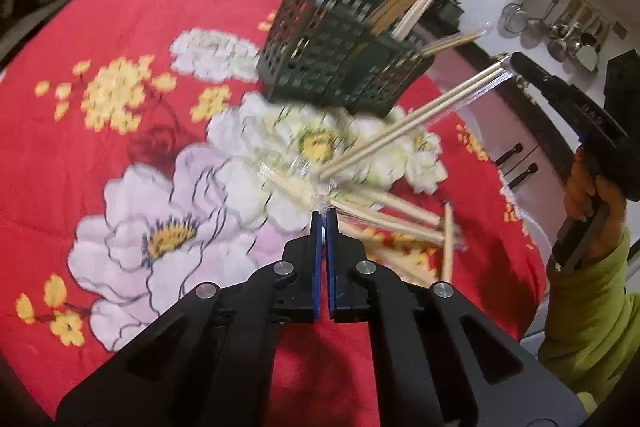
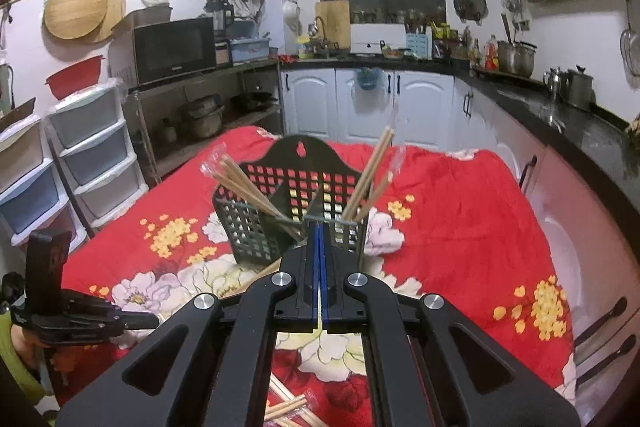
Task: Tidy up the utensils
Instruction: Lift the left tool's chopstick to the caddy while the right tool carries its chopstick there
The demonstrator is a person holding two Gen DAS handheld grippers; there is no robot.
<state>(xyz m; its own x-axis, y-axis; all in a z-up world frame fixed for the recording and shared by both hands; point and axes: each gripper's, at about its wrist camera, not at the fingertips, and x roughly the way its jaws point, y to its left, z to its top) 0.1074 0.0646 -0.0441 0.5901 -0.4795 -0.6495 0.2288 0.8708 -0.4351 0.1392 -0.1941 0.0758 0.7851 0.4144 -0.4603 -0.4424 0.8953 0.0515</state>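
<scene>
A dark green slotted basket (image 1: 340,63) (image 2: 256,231) stands on the red flowered cloth (image 1: 140,27), with wrapped chopsticks leaning in its compartments (image 2: 248,187). My right gripper (image 1: 514,58) (image 2: 320,225) is shut on one end of a wrapped chopstick pair (image 1: 412,119), held in the air in front of the basket. Several more wrapped pairs (image 1: 400,219) lie loose on the cloth. My left gripper (image 1: 324,214) (image 2: 136,321) sits low over that pile, shut, with crinkled clear wrapper (image 1: 320,202) pinched at its tips.
A person's green sleeve (image 1: 588,307) holds the right gripper at the cloth's right edge. White cabinets (image 2: 368,103) and a dark counter (image 2: 560,107) with pots run behind and to the right. Plastic drawers (image 2: 92,147) and a shelf with a microwave (image 2: 172,49) stand on the left.
</scene>
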